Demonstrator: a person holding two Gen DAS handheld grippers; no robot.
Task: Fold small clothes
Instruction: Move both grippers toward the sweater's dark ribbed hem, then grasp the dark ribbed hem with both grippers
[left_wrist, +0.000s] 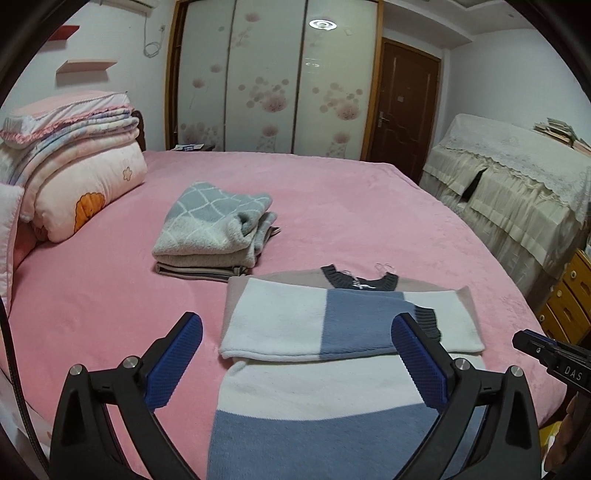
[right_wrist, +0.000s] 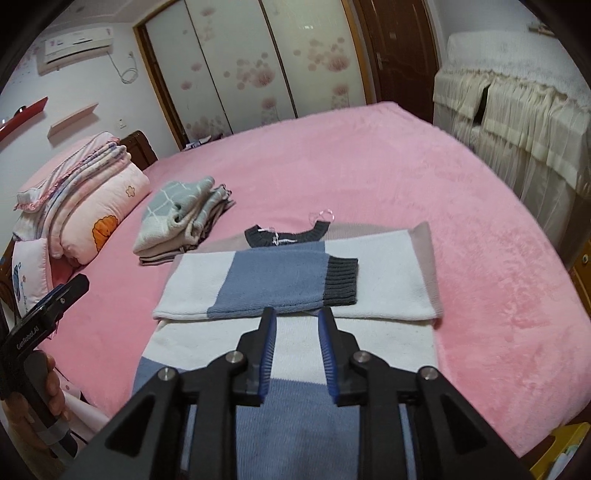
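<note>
Sleeves lie folded across your sweater (right_wrist: 295, 280) near the bed's (right_wrist: 480, 258) front edge, left gripper (left_wrist: 295, 354) spread wide, right gripper (right_wrist: 297, 321) slightly parted, both pinching nothing.

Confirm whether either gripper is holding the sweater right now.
No: the left gripper and right gripper both hover open above the colour-block sweater, fingers empty.

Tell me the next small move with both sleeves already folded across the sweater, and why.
Probably lower both grippers to the sweater's near hem and fold it up toward the collar. Both sleeves already lie across the chest, the left gripper and right gripper hang open and empty above it, and the lower body is still unfolded.
</note>
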